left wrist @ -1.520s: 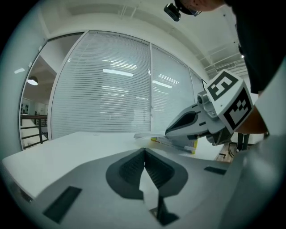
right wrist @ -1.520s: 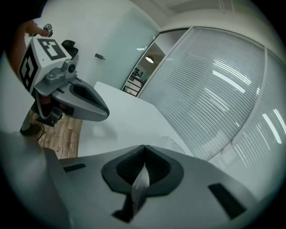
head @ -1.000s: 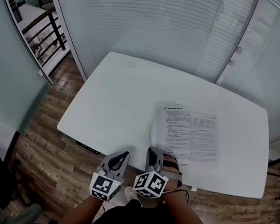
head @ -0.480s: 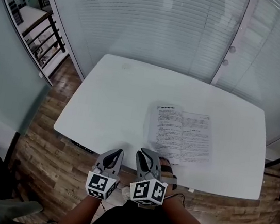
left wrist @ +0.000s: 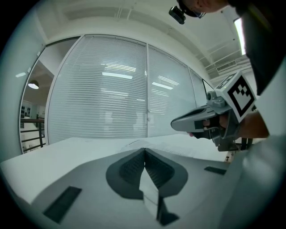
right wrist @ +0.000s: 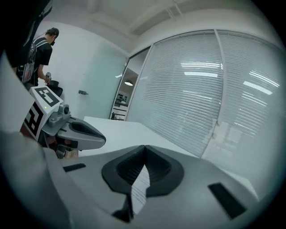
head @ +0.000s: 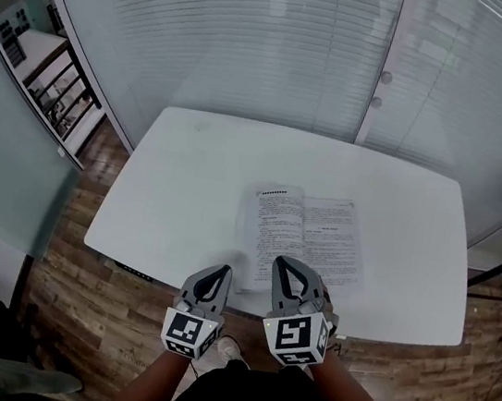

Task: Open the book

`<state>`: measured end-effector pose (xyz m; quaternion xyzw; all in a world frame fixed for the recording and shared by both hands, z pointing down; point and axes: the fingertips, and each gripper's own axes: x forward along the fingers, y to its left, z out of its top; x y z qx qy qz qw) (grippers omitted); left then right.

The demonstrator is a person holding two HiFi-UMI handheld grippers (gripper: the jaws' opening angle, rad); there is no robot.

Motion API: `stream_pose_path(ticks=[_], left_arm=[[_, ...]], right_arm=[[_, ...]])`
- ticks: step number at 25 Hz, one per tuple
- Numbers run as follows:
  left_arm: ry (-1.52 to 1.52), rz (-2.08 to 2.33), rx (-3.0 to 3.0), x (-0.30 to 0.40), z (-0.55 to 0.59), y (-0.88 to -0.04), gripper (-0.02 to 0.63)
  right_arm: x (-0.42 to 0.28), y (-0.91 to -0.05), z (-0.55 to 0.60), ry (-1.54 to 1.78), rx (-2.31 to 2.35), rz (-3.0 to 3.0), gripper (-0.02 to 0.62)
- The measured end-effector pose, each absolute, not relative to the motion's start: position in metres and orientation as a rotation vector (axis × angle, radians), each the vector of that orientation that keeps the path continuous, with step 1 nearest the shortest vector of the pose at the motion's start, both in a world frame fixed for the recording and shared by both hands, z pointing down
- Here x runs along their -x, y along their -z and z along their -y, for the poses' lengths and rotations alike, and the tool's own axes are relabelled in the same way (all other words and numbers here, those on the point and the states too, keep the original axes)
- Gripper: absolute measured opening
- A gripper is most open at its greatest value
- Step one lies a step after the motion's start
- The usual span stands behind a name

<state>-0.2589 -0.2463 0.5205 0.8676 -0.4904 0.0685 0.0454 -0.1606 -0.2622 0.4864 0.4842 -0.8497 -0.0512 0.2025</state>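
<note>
Right gripper (right wrist: pixel 145 147): jaws pressed together, having just been closing; nothing is pinched between them. From the head view its tips show over the near edge of the book (head: pixel 306 236).
Left gripper (left wrist: pixel 144 150): jaws together and empty, just beside the right one, at the near edge of the table (head: pixel 186 195).
Book: lies open and flat, pages up, on the table's near right part.
Table: white, standing before a wall of blinds (head: pixel 255 46).
Floor (head: pixel 77 300): wood planks.
</note>
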Motion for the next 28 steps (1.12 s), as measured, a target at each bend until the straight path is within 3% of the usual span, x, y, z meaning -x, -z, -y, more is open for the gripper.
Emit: stream_pose_path(ticks=[15, 28], left_arm=[[-0.238, 1.38, -2.804, 0.183, 0.271, -0.503, 0.011], [-0.185, 1.293, -2.882, 0.141, 0.276, -0.48, 0.011]], right_arm=[[0.051, -0.484, 0.272, -0.051, -1.629, 2.334, 0.006], [0.005, -0.48, 0.269, -0.016, -1.74, 2.27, 0.005]])
